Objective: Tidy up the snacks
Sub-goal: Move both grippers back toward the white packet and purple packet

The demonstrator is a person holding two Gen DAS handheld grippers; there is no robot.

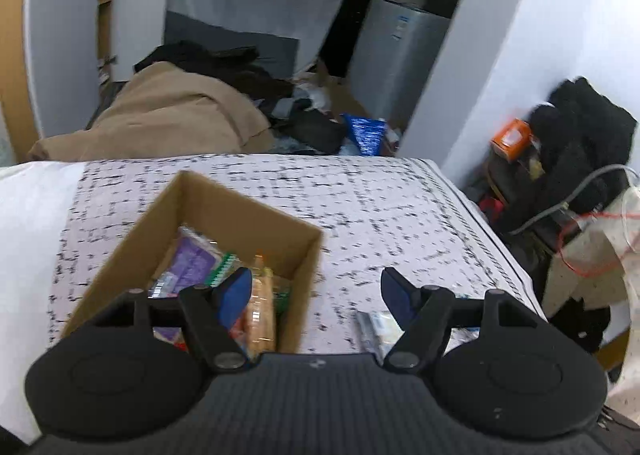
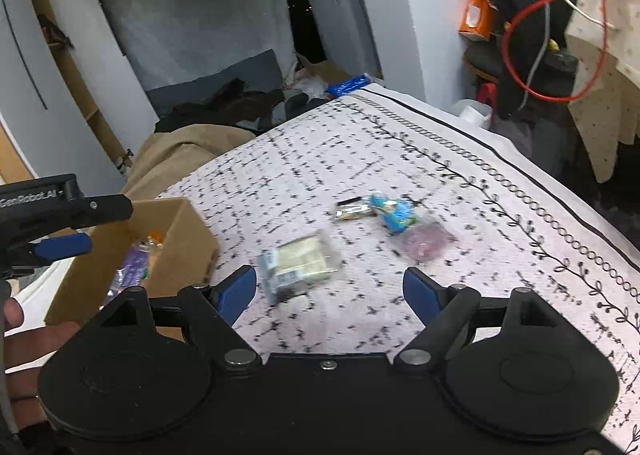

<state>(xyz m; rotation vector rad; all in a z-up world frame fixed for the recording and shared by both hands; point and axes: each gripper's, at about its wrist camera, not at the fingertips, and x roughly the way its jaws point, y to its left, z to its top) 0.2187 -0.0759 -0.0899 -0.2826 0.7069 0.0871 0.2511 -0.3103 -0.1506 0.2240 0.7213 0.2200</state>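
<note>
Left gripper [image 1: 316, 291], jaws parted and empty, is hovering beside the cardboard box [image 1: 208, 207] of snacks. Right gripper [image 2: 330, 291], jaws wide and empty, is facing the clear cracker packet [image 2: 300, 261] right of the box.

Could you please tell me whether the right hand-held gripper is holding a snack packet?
No, the right hand-held gripper stands open and empty above the tablecloth, short of the pale packet.

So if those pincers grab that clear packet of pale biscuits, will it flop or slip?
The clear packet looks flat and glossy, so it may slip. Its pale blocks look stiff, so probably little flopping, though the loose wrapper ends might crumple. It is likely light.
</note>
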